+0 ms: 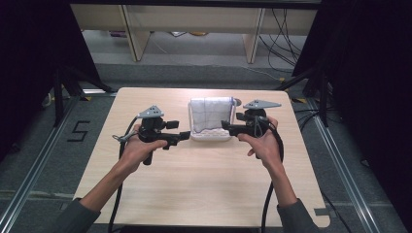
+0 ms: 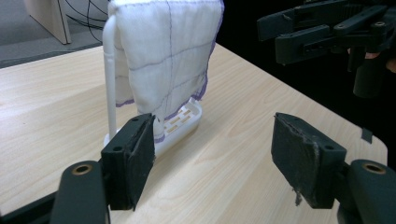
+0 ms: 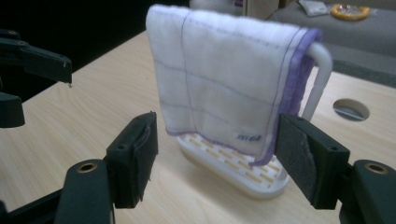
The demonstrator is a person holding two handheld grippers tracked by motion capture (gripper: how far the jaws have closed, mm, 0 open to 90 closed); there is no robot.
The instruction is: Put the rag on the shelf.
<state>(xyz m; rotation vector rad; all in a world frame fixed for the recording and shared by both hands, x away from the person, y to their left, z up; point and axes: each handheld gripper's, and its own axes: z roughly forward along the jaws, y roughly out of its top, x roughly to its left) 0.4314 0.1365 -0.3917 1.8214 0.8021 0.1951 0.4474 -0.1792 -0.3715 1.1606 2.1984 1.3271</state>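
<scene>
Both open claws flank the rack-hung cloth.

a light wooden table is carrying one thing: a white plastic rack is standing directly on it, near the far edge, around the middle. the rack's slotted base is resting flat on the wood. a round hole is showing in the tabletop just beside the rack.

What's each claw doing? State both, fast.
Left claw: open, holding nothing.
Right claw: open, holding nothing; white cloth hangs on its rack ahead, untouched.
</scene>
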